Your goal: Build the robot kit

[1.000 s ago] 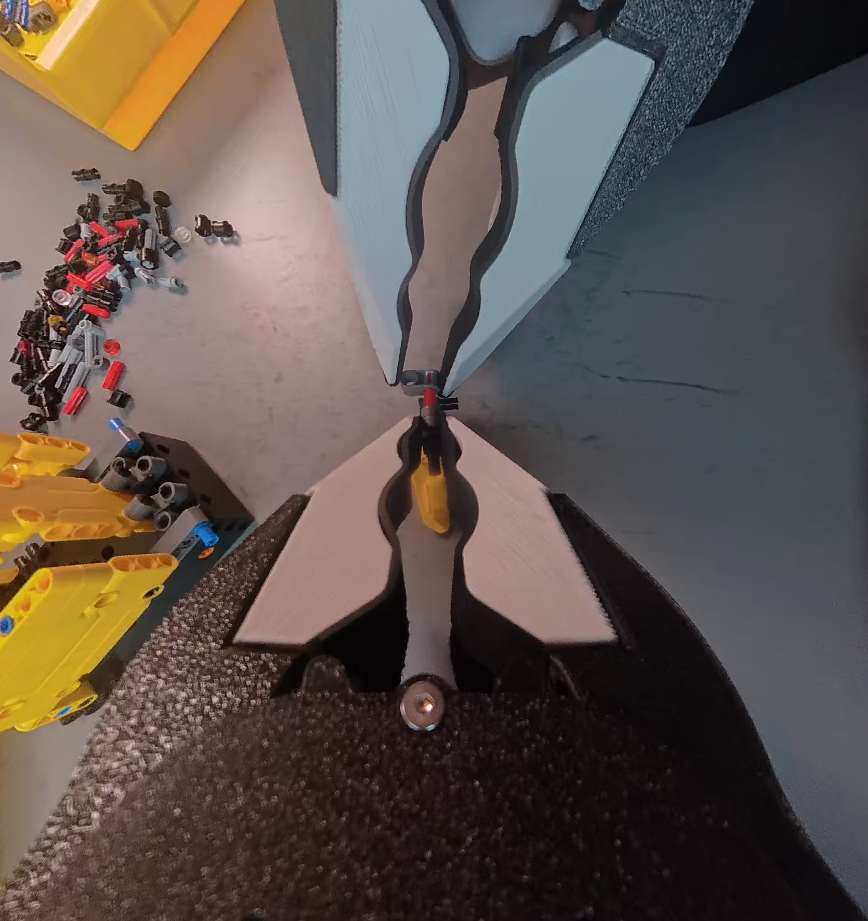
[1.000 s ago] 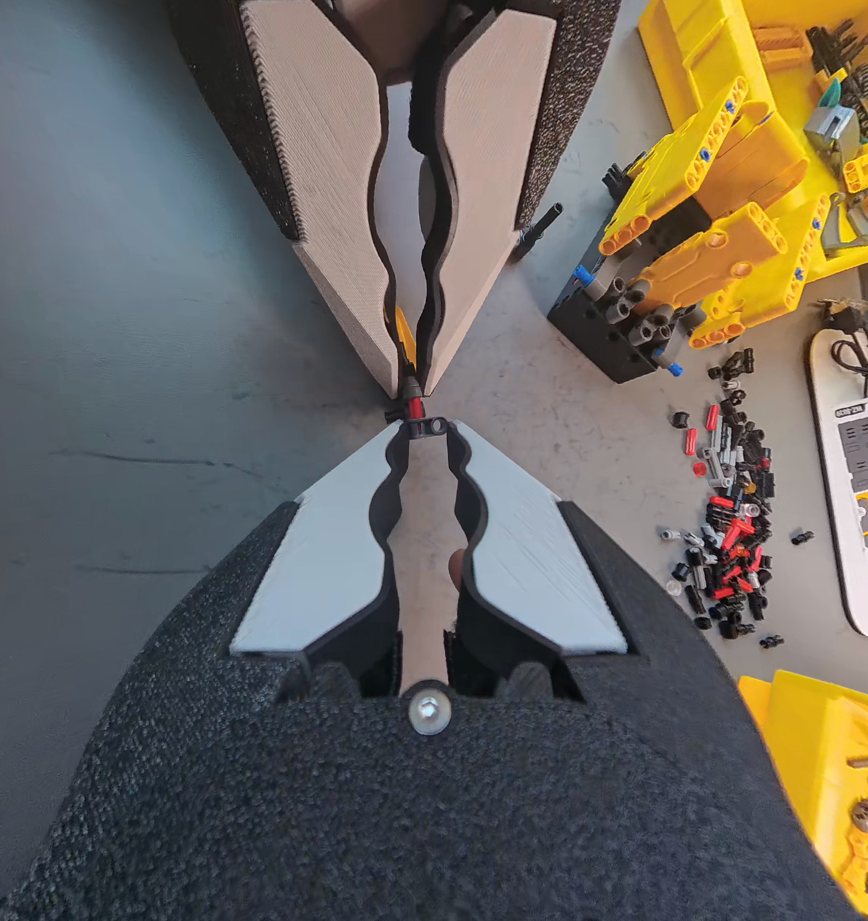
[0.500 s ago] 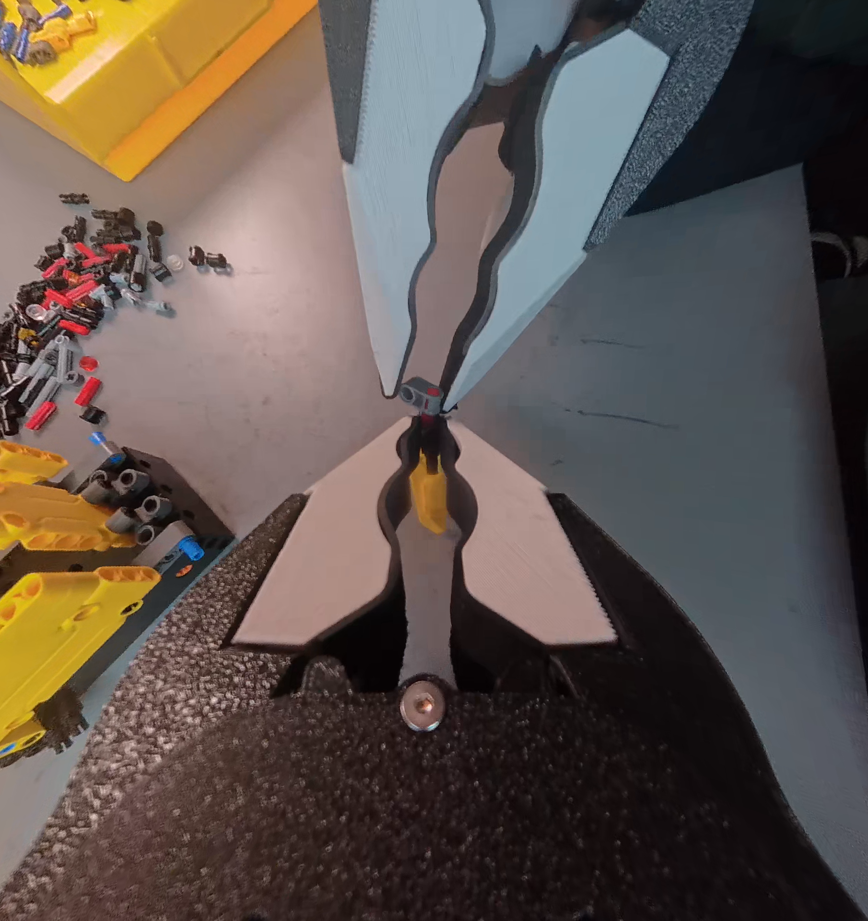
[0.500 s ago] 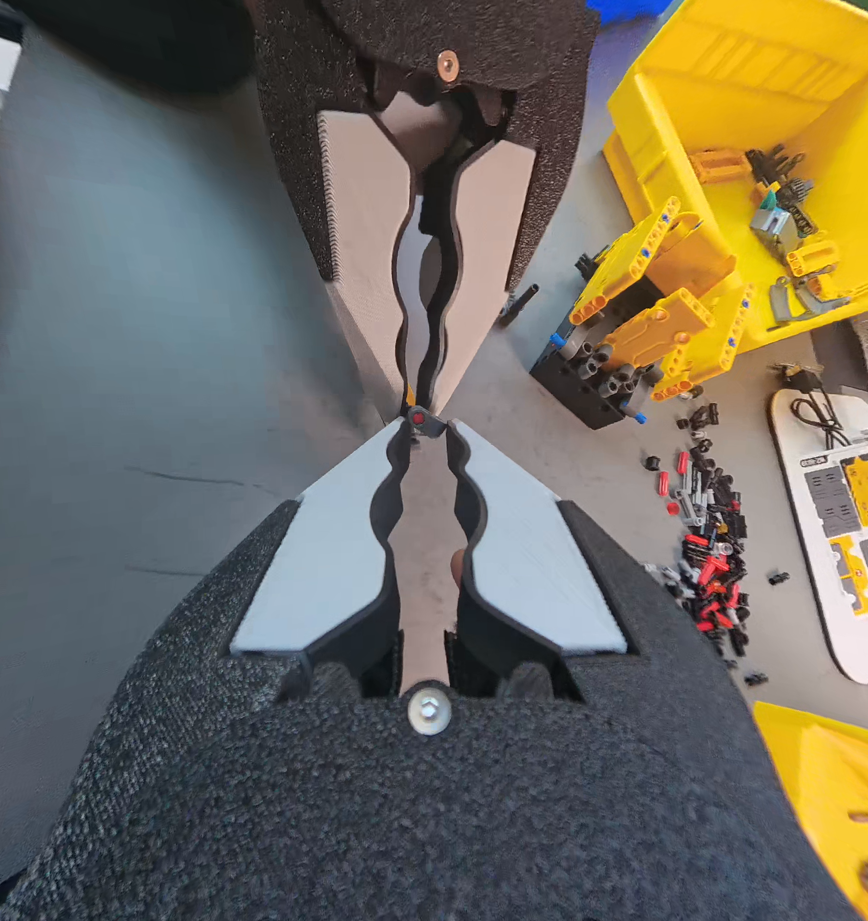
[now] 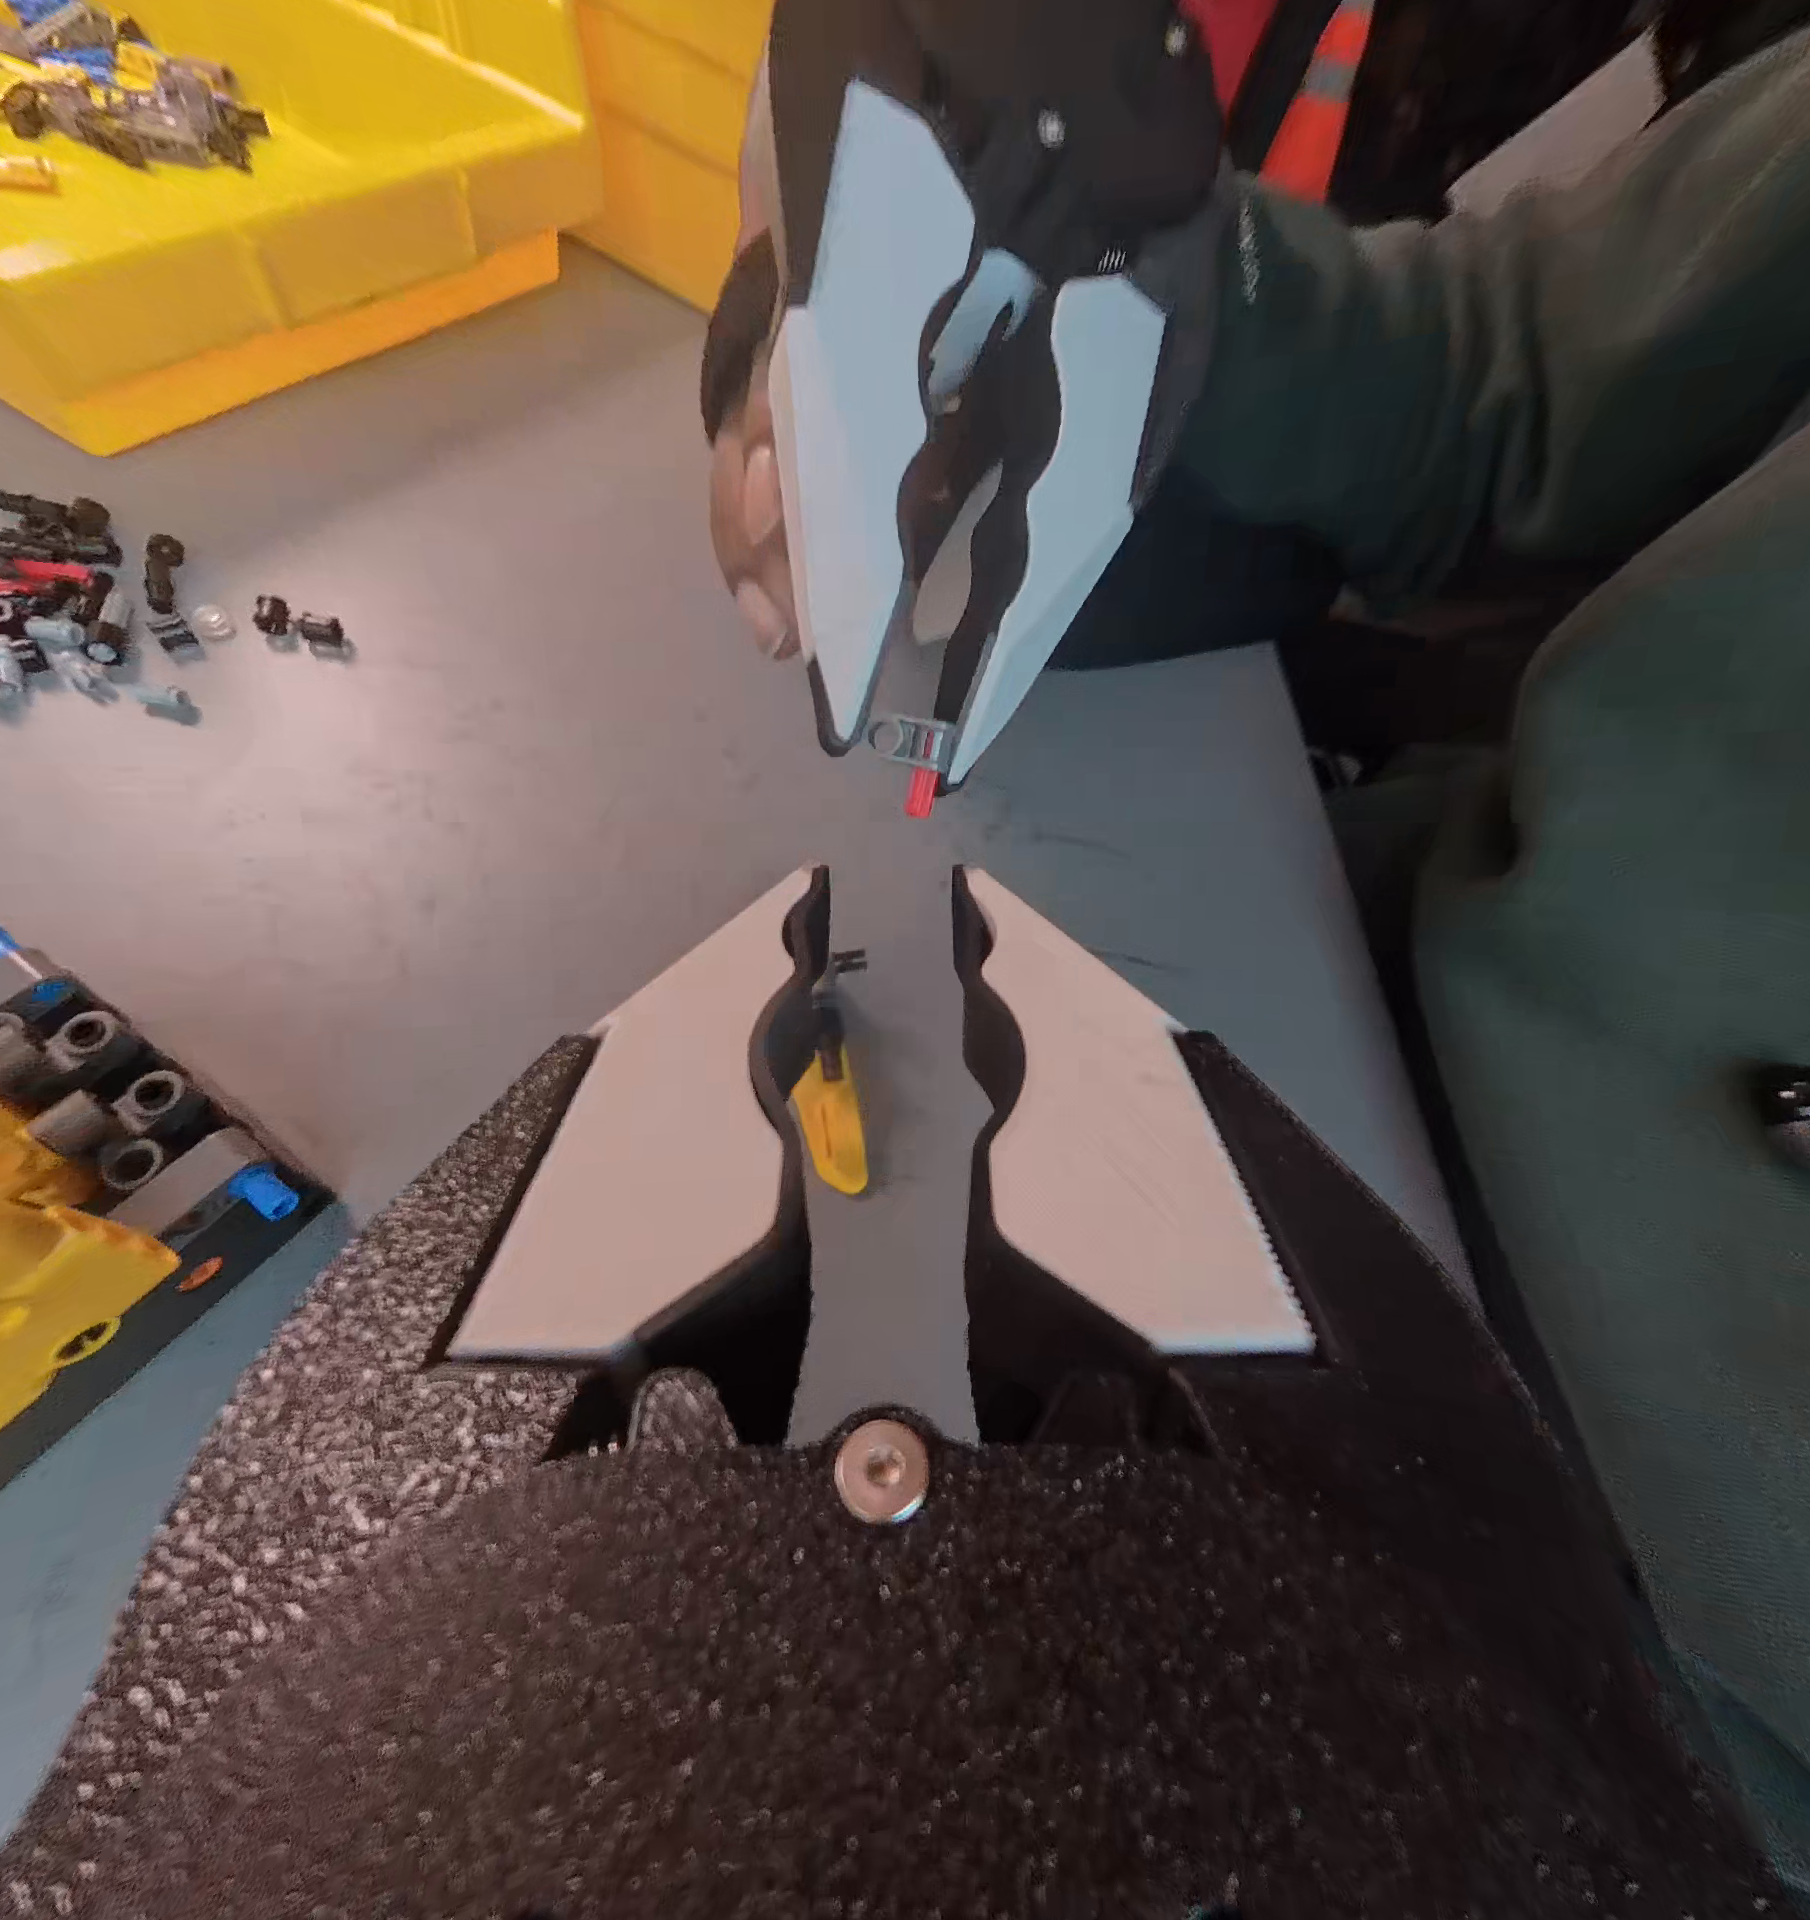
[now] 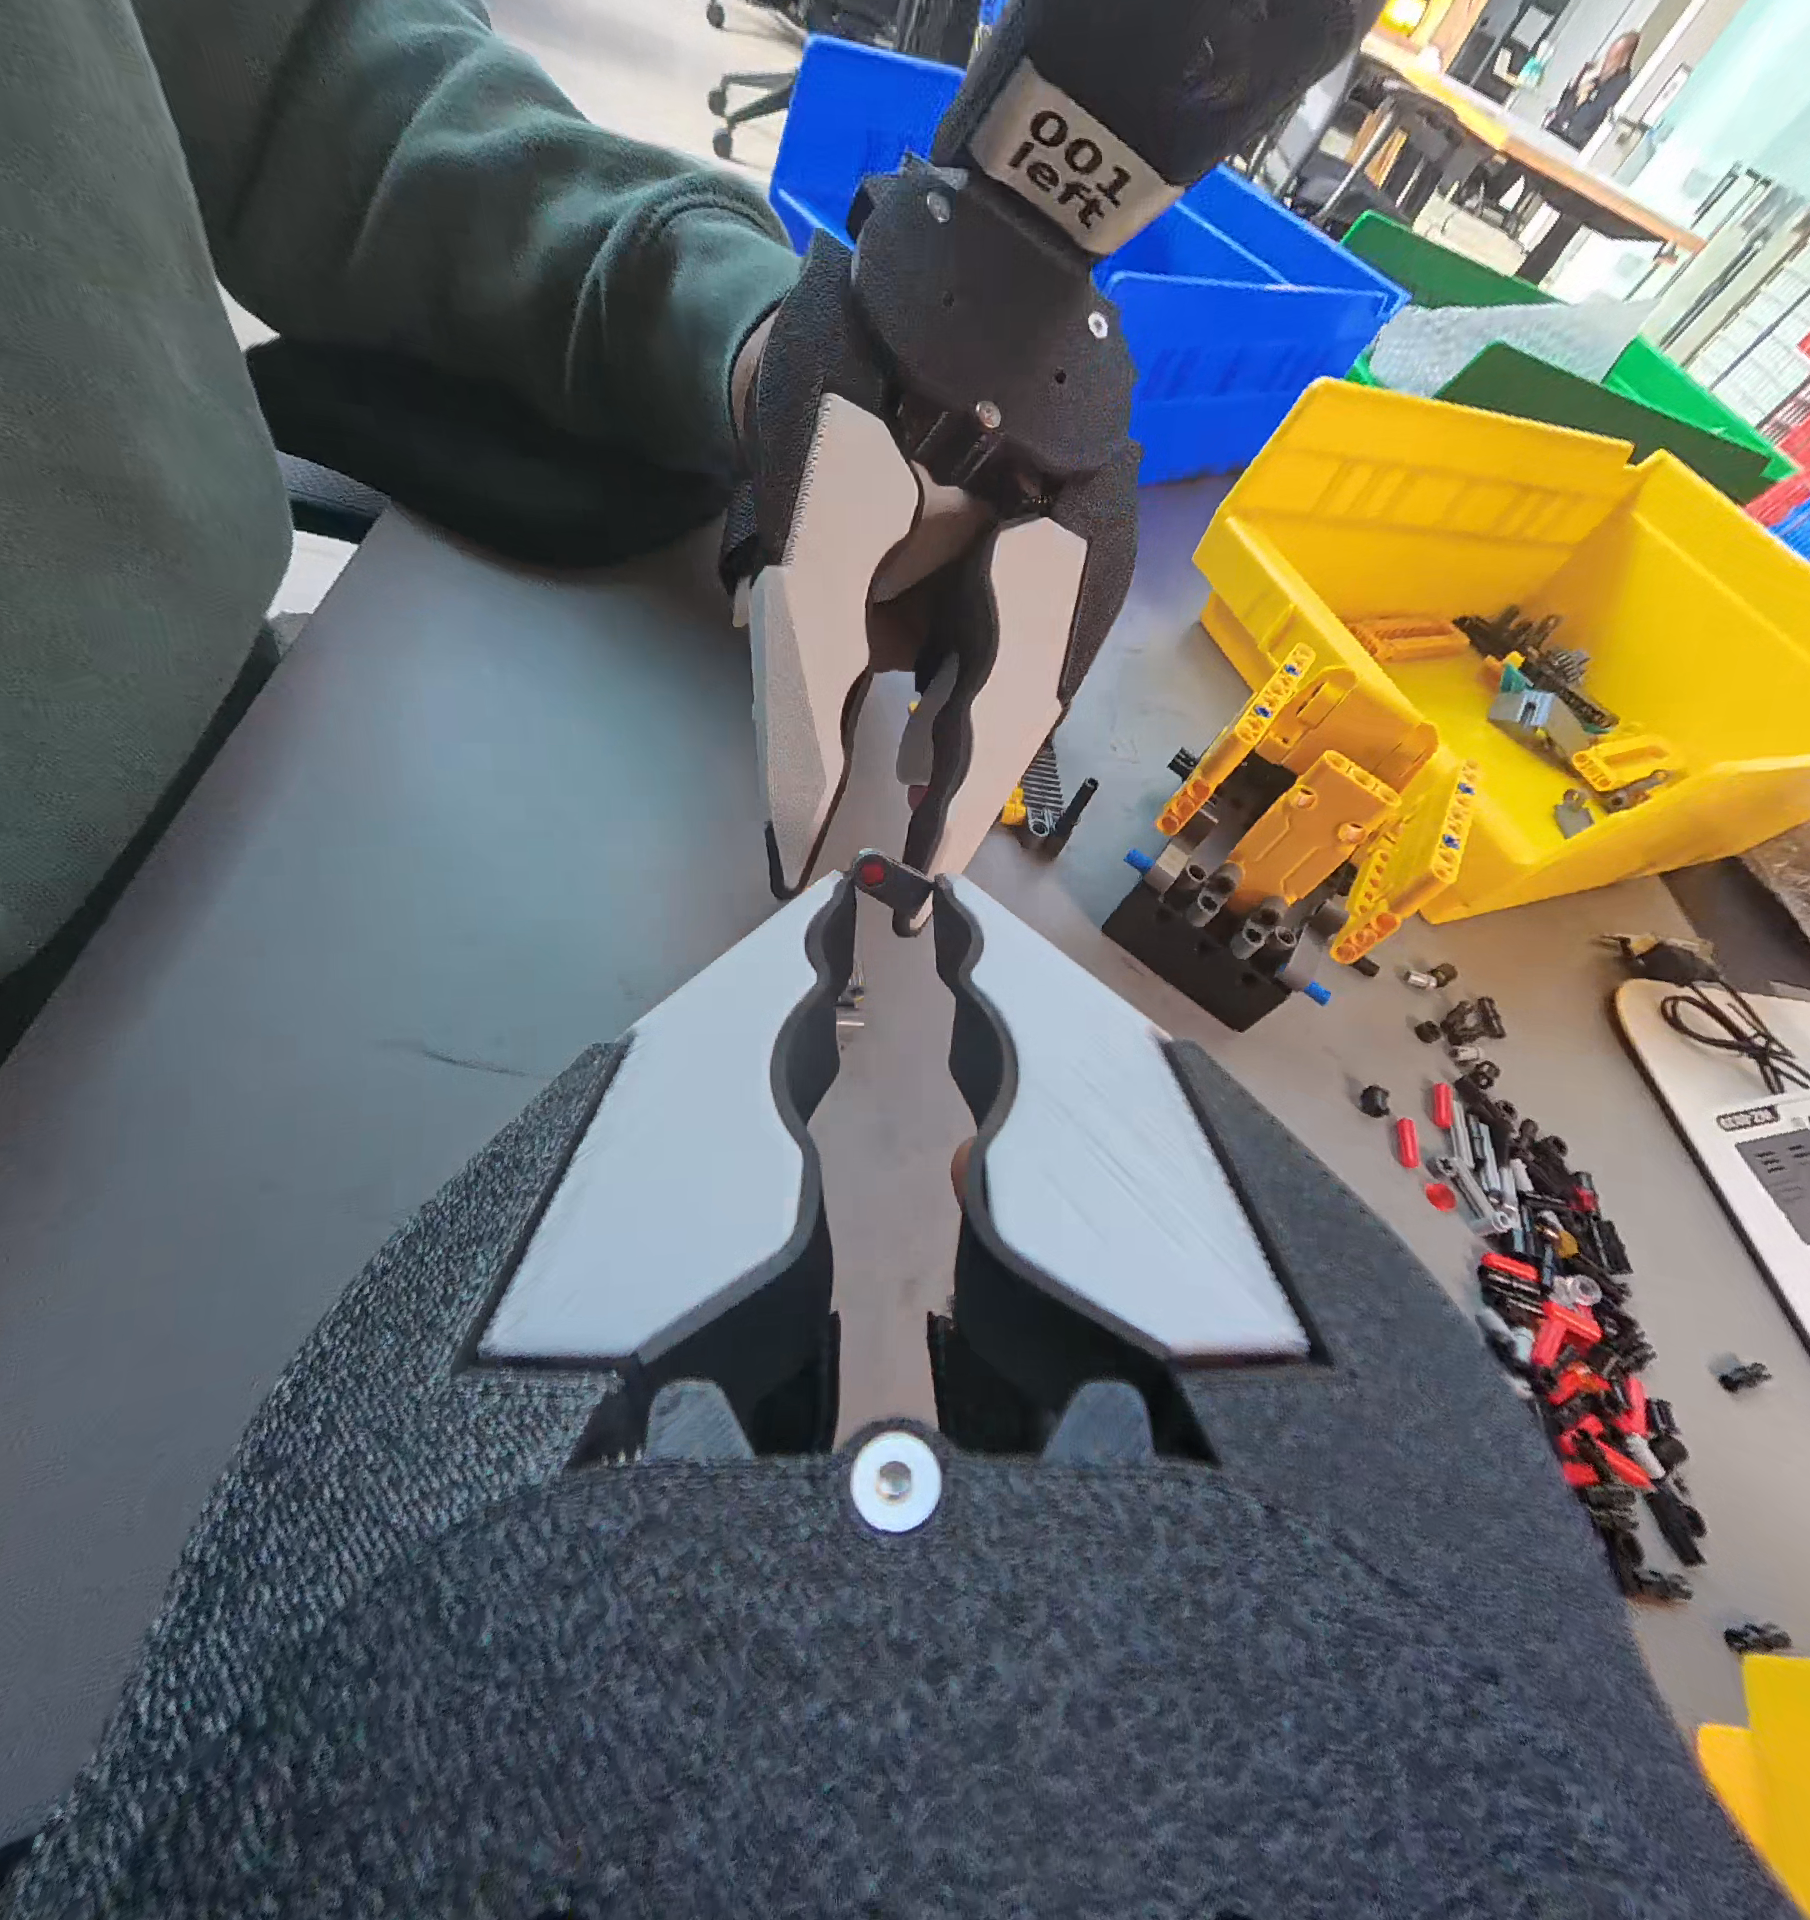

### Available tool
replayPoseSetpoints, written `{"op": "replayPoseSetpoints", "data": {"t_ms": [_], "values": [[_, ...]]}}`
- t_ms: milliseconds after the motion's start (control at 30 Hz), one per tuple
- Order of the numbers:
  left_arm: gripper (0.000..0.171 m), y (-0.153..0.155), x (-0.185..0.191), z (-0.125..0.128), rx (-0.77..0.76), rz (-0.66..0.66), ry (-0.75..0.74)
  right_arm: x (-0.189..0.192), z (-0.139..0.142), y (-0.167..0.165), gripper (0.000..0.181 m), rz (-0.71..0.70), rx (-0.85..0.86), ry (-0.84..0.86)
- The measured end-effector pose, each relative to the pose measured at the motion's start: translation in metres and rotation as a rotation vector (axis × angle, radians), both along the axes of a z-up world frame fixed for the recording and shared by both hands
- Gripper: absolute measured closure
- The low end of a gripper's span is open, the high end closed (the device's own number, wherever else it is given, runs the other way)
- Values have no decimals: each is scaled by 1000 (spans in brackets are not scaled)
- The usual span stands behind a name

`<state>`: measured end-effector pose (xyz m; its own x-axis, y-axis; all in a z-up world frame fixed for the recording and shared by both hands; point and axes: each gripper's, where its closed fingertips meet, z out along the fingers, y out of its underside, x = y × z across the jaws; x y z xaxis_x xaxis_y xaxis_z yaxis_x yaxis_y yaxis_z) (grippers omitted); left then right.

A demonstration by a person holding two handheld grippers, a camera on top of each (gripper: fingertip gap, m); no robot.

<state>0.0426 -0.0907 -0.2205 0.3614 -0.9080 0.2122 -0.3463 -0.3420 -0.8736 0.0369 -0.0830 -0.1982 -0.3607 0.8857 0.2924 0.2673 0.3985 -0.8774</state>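
Observation:
My right gripper [image 6: 890, 894] is shut on a small grey connector with a red pin [image 6: 885, 878] at its fingertips. In the left wrist view this gripper [image 5: 896, 748] points down at me, and the connector's red pin [image 5: 919, 790] sticks out below its tips. My left gripper [image 5: 888, 883] is open, its tips a little short of that pin. A yellow piece with a black pin [image 5: 830, 1127] lies loose between its fingers, close to the left finger [image 5: 672, 1143]. The left gripper [image 6: 859, 831] also shows open just beyond the connector in the right wrist view.
A yellow-and-black brick model [image 6: 1285, 831] [image 5: 39, 1226] stands on the grey table [image 6: 413, 883]. A pile of small black, red and grey parts [image 6: 1545, 1278] [image 5: 39, 613] lies beside it. Yellow bins [image 6: 1607, 582] [image 5: 257, 239], blue bins [image 6: 1244, 312], a printed sheet [image 6: 1794, 1174] and a person's green sleeve [image 6: 413, 260] surround them. The tips of both grippers are at nearly the same place.
My left gripper has opened and drawn back from the right one, letting go of the yellow piece. The red pin has stayed in the grey connector held by the right gripper.

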Motion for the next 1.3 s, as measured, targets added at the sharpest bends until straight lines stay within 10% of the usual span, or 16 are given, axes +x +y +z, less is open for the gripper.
{"op": "replayPoseSetpoints", "data": {"t_ms": [333,800,1300], "values": [[168,-7,6,12,12,-50,-59,1,-3,-8,167,40,17,8],[168,19,-7,-20,328,97,337,-5,-33,12,164,-95,-66,-163],[169,25,-13,-28,388,130,445,-7,-41,22,165,-152,-73,-198]]}}
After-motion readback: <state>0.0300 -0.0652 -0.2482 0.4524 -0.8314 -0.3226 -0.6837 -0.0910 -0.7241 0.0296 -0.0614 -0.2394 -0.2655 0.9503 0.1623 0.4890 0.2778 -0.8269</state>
